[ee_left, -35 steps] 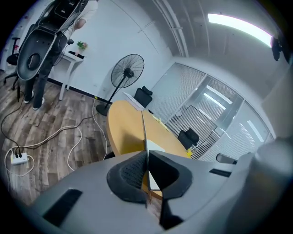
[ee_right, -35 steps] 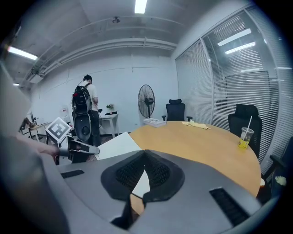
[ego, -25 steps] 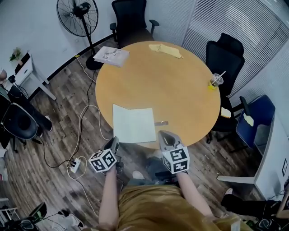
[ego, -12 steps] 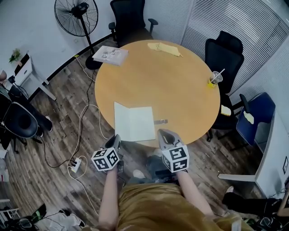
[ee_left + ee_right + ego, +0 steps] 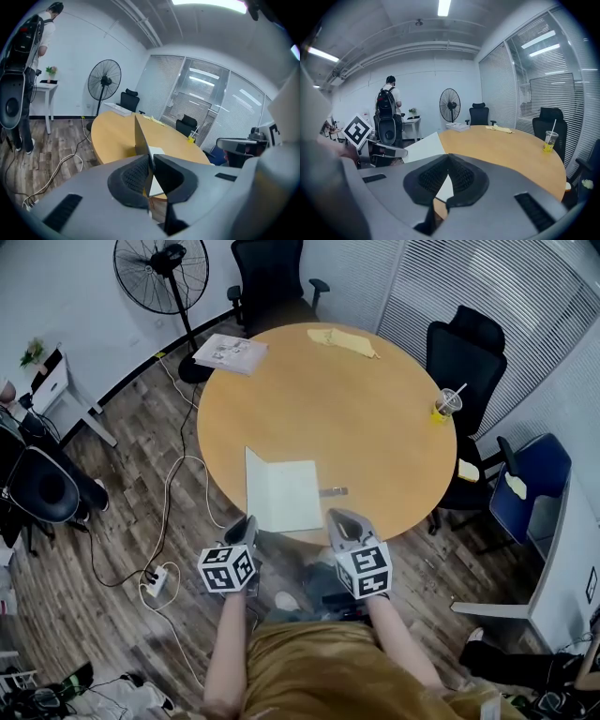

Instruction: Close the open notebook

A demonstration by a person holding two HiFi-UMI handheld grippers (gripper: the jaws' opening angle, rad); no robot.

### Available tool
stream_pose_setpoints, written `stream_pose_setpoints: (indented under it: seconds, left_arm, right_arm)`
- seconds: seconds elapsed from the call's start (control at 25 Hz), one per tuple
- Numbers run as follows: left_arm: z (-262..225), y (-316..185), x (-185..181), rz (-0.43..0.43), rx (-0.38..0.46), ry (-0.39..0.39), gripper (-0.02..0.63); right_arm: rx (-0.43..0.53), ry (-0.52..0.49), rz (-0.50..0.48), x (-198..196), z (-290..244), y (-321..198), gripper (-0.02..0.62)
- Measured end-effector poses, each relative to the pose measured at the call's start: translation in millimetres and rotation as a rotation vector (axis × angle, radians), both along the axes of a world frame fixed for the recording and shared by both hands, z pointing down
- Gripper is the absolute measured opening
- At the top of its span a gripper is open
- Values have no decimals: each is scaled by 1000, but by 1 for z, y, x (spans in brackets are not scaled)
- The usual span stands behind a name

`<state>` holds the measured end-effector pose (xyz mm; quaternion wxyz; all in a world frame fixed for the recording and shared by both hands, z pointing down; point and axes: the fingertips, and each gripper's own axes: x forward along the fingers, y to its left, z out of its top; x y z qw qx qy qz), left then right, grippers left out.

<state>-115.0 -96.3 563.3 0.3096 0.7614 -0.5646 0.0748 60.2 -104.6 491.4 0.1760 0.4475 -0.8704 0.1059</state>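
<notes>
A white notebook [image 5: 281, 493] lies open at the near edge of the round wooden table [image 5: 356, 418]. Its left leaf [image 5: 140, 136] is raised almost upright and shows edge-on in the left gripper view. My left gripper [image 5: 247, 524] [image 5: 150, 161] is shut on that leaf's near edge; its jaws have just been opening slightly, with the leaf still between the pads. My right gripper [image 5: 339, 517] [image 5: 448, 157] hovers shut at the table edge, just right of the notebook [image 5: 423, 147], holding nothing.
A small grey object [image 5: 333, 491] lies right of the notebook. Farther off are a drink cup with a straw [image 5: 447, 409], a yellow cloth [image 5: 342, 341] and a stack of papers [image 5: 230, 354]. Office chairs [image 5: 464, 352] and a floor fan [image 5: 161, 277] ring the table.
The notebook's left leaf has swung up from flat toward the spine, so the notebook looks narrower. My left gripper has moved right and up with it. The right gripper has stayed put.
</notes>
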Motion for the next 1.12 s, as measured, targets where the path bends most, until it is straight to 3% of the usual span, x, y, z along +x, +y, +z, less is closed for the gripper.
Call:
stream_pose_setpoints:
  seconds: [0.56, 1.12]
  left_arm:
    - [-9, -2, 30, 98, 32, -41, 61]
    - [-12, -5, 64, 228, 55, -146, 81]
  right_arm:
    - [-12, 1, 14, 8, 5, 3, 12]
    - [-40, 14, 29, 18, 12, 2, 12]
